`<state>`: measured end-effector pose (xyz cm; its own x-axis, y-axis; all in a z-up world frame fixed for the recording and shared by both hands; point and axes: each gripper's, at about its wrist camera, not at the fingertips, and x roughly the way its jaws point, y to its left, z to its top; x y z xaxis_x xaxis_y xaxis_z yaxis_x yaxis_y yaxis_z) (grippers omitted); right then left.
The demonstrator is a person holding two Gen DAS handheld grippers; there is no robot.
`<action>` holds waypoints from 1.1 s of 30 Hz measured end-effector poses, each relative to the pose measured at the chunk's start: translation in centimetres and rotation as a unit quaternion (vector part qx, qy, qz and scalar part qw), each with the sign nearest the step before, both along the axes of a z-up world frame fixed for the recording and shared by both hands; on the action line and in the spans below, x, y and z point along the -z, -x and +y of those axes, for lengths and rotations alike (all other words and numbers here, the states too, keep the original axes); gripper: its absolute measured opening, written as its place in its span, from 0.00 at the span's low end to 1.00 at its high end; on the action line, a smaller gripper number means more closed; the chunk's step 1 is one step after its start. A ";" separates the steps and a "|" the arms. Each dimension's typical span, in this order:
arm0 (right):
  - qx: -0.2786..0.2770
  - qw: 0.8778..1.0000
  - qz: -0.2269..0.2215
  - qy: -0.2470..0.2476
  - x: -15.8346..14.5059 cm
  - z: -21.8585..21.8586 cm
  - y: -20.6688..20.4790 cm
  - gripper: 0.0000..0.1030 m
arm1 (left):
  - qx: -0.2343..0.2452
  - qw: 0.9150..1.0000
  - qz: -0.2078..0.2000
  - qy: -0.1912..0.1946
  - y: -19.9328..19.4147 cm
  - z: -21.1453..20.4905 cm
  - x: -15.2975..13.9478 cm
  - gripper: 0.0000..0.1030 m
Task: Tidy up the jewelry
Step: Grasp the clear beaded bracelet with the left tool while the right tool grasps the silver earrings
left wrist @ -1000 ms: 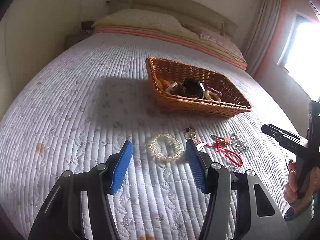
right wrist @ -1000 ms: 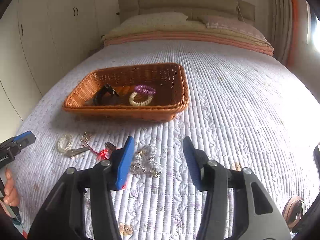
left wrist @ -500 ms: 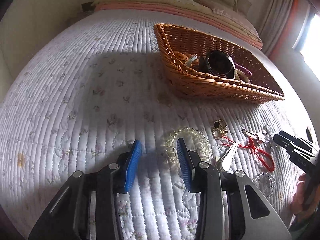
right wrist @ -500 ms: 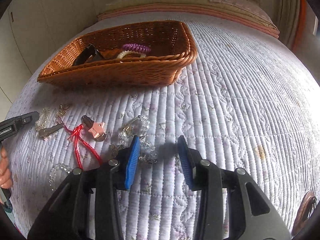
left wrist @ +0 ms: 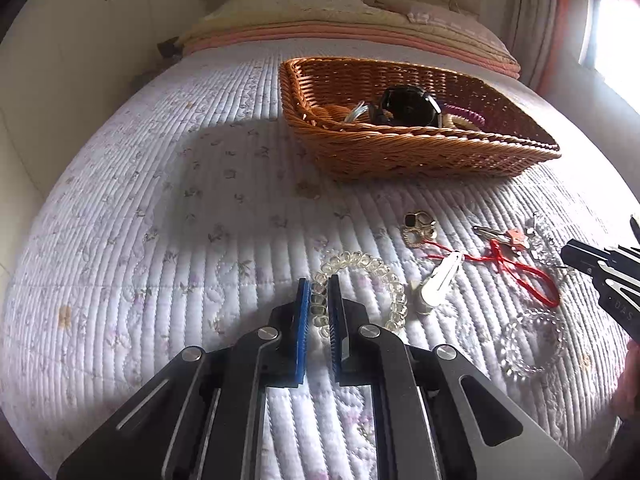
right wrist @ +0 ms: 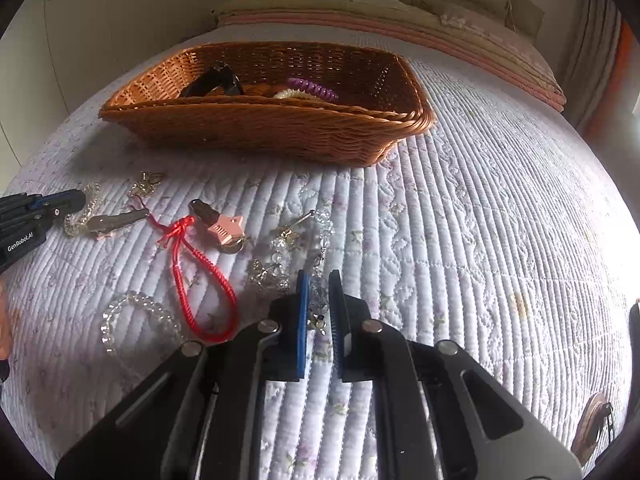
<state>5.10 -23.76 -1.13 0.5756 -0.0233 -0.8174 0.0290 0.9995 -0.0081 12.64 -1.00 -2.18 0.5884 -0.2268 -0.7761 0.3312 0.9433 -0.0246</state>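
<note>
My left gripper (left wrist: 319,285) is shut on the near-left side of a clear beaded bracelet (left wrist: 384,276) that lies on the quilt. My right gripper (right wrist: 318,280) is shut on a crystal bead chain (right wrist: 280,256) that trails away to the left on the quilt. A wicker basket (left wrist: 416,152) stands beyond, also in the right wrist view (right wrist: 280,128); it holds a black watch (left wrist: 408,106), a purple coil band (right wrist: 312,88) and a cream band.
Loose on the quilt lie a red cord loop (right wrist: 200,280), a pink star hair clip (right wrist: 224,228), a white hair clip (left wrist: 438,280), a gold brooch (left wrist: 418,230) and a second clear bracelet (right wrist: 136,316). Pillows lie at the bed's far end.
Both grippers dropped toward the quilt and closed: the left onto the clear beaded bracelet, the right onto the crystal bead chain.
</note>
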 end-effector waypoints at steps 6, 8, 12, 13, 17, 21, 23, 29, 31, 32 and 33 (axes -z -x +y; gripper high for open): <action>0.004 0.999 -0.019 -0.040 -2.5 -0.7 1.7 0.08 | 0.014 0.999 -0.023 0.019 2.6 -0.3 -1.9 0.07; 0.006 0.998 -0.023 -0.056 -3.3 -1.2 2.0 0.08 | 0.018 0.999 -0.031 0.025 3.3 -0.5 -2.6 0.07; 0.003 0.996 -0.024 -0.083 -4.7 -1.5 2.2 0.08 | 0.025 0.998 -0.049 0.030 4.2 -0.7 -4.2 0.07; 0.003 0.996 -0.026 -0.079 -5.0 -1.5 2.4 0.08 | 0.026 0.998 -0.055 0.027 4.5 -0.8 -4.5 0.07; 0.003 0.996 -0.027 -0.079 -5.7 -1.3 3.1 0.08 | 0.036 0.997 -0.066 0.029 5.5 -1.3 -5.3 0.07; 0.004 0.996 -0.031 -0.081 -6.1 -1.7 3.8 0.08 | 0.042 0.996 -0.072 0.031 5.8 -1.4 -5.8 0.07; 0.004 0.996 -0.034 -0.083 -6.4 -1.8 3.9 0.08 | 0.044 0.996 -0.075 0.033 6.0 -1.5 -6.1 0.07; 0.001 0.995 -0.056 -0.077 -8.6 -1.8 3.8 0.08 | 0.042 0.994 -0.093 0.027 5.5 -1.8 -7.1 0.07; -0.001 0.995 -0.067 -0.073 -9.8 -1.7 3.3 0.08 | 0.044 0.994 -0.098 0.026 5.0 -2.1 -7.7 0.07; -0.002 0.995 -0.073 -0.073 -10.5 -1.8 3.0 0.08 | 0.044 0.993 -0.102 0.026 4.5 -2.2 -8.1 0.07; -0.004 0.994 -0.079 -0.073 -11.1 -1.8 2.5 0.08 | 0.045 0.993 -0.107 0.027 4.0 -2.5 -8.6 0.07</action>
